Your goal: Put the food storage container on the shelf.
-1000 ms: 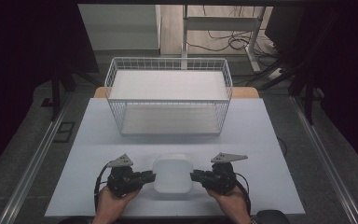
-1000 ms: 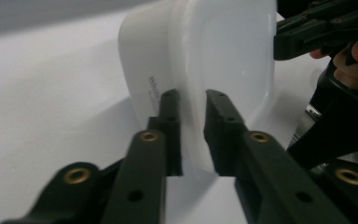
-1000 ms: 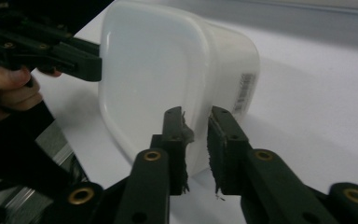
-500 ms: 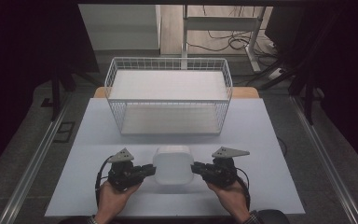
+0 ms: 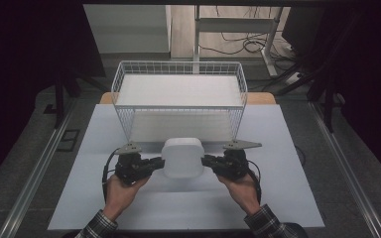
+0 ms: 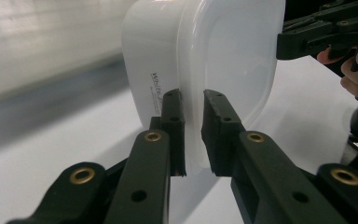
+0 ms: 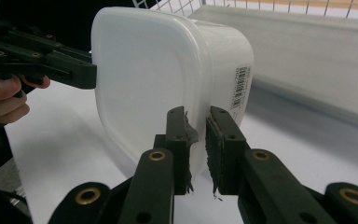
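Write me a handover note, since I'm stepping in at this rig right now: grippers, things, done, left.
Left gripper: shut on the left rim of the white container.
Right gripper: shut on its right rim.
Container: lid on, held between both above the white table, just in front of the wire basket.
Done: container gripped and raised.
Left: probably carry it forward into the basket, then release.

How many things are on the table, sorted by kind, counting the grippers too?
White plastic container: 1
White wire basket: 1
Black grippers: 2, the left gripper and the right gripper, each shut on the container's rim
Total: 4
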Tool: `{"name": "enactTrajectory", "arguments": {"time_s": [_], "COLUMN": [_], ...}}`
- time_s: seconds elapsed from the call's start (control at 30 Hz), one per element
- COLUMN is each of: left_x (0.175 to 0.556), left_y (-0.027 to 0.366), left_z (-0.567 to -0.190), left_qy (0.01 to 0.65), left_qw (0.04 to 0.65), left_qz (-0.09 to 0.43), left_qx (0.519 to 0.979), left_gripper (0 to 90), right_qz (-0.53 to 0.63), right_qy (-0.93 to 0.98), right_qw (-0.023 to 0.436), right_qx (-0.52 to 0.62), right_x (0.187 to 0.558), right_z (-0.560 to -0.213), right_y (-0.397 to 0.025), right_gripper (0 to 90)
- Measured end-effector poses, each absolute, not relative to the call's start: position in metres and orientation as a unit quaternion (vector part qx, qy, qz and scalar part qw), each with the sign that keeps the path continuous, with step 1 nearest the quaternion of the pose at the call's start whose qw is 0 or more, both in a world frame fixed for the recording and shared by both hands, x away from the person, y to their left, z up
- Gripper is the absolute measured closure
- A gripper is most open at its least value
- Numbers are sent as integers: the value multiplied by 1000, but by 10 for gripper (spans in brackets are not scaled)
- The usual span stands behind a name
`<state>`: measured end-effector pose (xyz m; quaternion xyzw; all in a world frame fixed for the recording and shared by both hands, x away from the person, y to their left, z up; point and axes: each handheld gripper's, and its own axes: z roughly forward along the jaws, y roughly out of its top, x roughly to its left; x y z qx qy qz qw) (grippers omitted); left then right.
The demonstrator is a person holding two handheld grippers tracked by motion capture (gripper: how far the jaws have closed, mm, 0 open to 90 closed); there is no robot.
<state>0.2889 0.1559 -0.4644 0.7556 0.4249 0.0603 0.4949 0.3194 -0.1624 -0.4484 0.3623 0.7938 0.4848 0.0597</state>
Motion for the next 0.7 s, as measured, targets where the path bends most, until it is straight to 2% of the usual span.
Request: {"name": "enactTrajectory", "arguments": {"time_s": [0.7], "left_x": [344], "left_y": [159], "left_z": [-463], "left_qy": [436], "left_qw": [493], "left_qz": [72], "left_qx": [749], "left_gripper": [798], "right_qz": [481], "right_qy": [790], "right_qw": [88], "right_qx": [369], "right_x": [375], "right_z": [-448], "right_y": [-150], "right_gripper": [782]}}
